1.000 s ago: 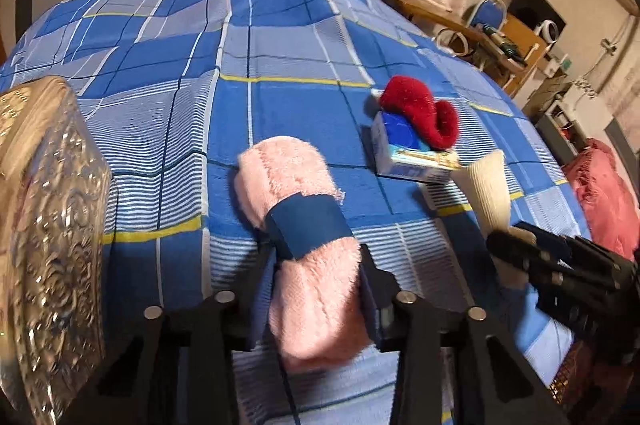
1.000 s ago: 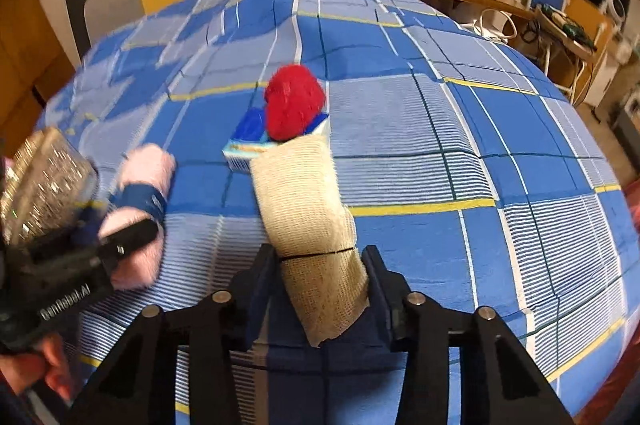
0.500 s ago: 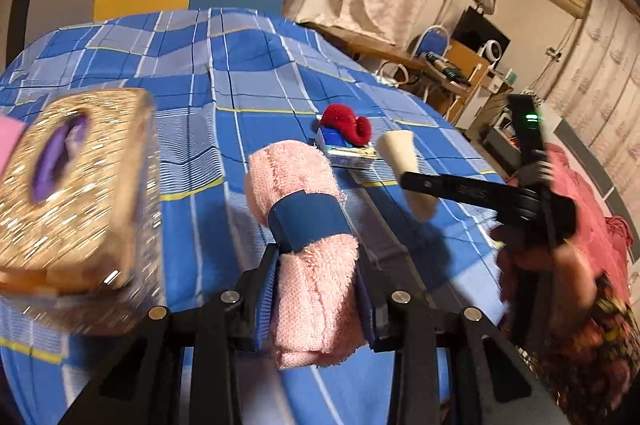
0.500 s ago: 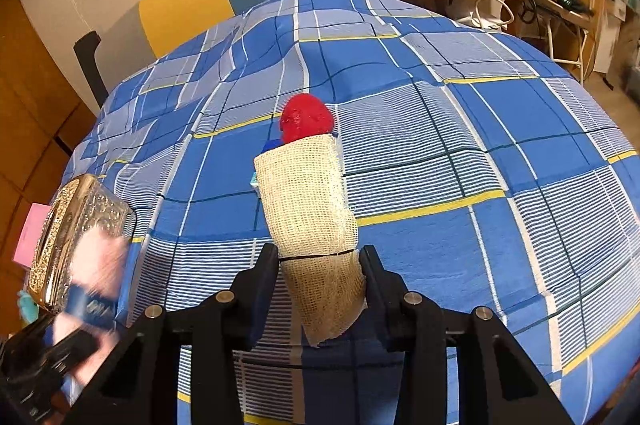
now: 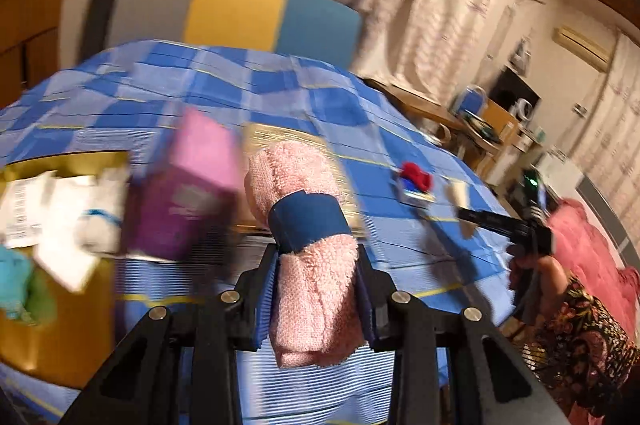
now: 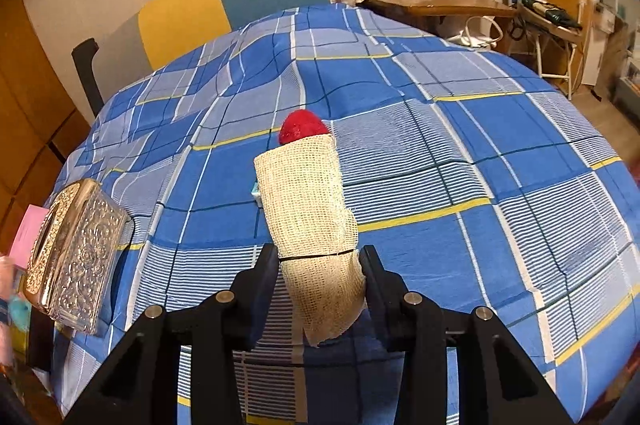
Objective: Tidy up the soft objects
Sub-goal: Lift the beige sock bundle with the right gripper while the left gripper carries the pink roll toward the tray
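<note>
A: Where is the pink towel (image 5: 316, 265)?

B: Rolled up with a dark blue band round its middle, and pinched between the two fingers of the left gripper (image 5: 318, 289), lifted above the blue checked cloth (image 5: 424, 257). Its lower end hangs past the fingers and looks fuzzy.

A: And the other roll?

B: The beige gauze roll (image 6: 310, 225) sits in the right gripper (image 6: 320, 277), clamped near its lower third, with a thin dark line across it at the fingers. It sticks up tilted and hides most of a red fluffy thing (image 6: 302, 130) behind it; only the red top shows.

A: What is hard to read?

B: The left view is smeared. A pink and purple box (image 5: 188, 185) and white packets (image 5: 68, 213) at the left are blurred, and the print cannot be made out. The gold box (image 6: 74, 253) is cut off there, though sharp in the right view, near the cloth's left edge.
</note>
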`<state>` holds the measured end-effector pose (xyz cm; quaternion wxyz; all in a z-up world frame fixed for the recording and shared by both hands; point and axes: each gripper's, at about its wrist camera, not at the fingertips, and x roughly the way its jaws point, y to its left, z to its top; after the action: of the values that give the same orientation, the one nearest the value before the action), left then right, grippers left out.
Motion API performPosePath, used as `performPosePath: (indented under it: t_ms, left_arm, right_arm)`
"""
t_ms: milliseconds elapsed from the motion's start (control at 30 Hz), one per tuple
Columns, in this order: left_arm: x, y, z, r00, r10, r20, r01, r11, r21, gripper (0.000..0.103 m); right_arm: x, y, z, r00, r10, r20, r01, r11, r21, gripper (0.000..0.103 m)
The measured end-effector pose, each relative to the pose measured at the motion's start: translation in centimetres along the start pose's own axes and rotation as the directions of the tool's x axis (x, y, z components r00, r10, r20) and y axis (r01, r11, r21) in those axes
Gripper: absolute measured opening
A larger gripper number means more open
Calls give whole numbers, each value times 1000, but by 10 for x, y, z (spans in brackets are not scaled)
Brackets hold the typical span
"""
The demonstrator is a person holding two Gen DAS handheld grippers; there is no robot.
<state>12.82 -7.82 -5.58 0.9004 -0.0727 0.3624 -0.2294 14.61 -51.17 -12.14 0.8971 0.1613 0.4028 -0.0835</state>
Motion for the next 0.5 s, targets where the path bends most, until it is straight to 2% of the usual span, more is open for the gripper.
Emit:
performPosePath:
  t_ms: [133, 267, 500]
  left_arm:
    - [-16, 48, -3, 997, 81, 8, -80, 995, -62, 34]
    - [-23, 95, -13, 988, 156, -20, -157, 979, -128, 34]
    - [-54, 158, -31, 971, 238, -11, -234, 948, -214, 34]
  right_arm:
    - [-8, 5, -2, 1000, 12, 8, -12, 1000, 29, 42]
    - [-20, 22, -7, 1000, 24, 19, -24, 1000, 17, 42]
    - [-54, 69, -8, 994, 68, 90, -65, 997, -42, 42]
